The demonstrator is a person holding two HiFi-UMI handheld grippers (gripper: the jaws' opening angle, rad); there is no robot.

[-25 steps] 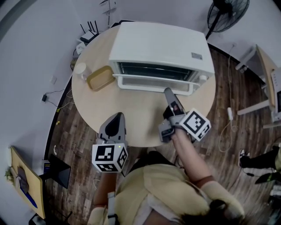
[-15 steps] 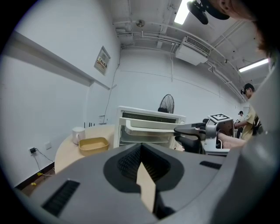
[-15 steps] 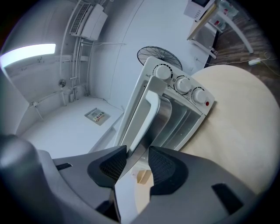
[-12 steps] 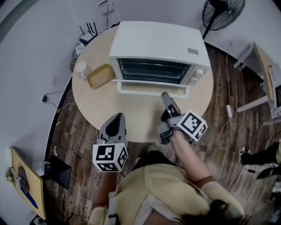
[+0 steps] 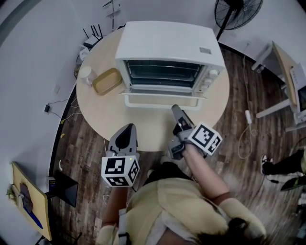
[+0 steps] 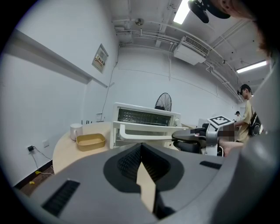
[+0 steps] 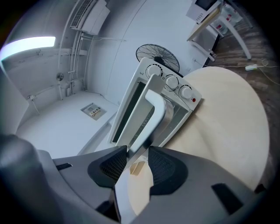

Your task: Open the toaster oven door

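A white toaster oven (image 5: 167,40) stands at the far side of the round table (image 5: 107,119). Its door (image 5: 160,99) hangs open, almost level, and the dark rack inside shows. My right gripper (image 5: 175,109) is at the door's front edge, shut on the door handle (image 7: 151,118), which runs between its pads. The oven's knobs (image 7: 170,81) show at the right of that view. My left gripper (image 5: 127,127) hovers at the table's near edge, shut and empty. From there the oven (image 6: 146,117) and the right gripper (image 6: 188,135) are ahead.
A tan tray (image 5: 107,81) and a white cup (image 5: 86,74) sit left of the oven. A standing fan (image 5: 237,12) is behind the table at the right. A router (image 5: 91,40) lies at the far left edge. A desk (image 5: 287,72) stands on the right.
The oven door has swung down from barely ajar to nearly level. My right gripper drew back toward me with the handle. The left gripper stayed put.
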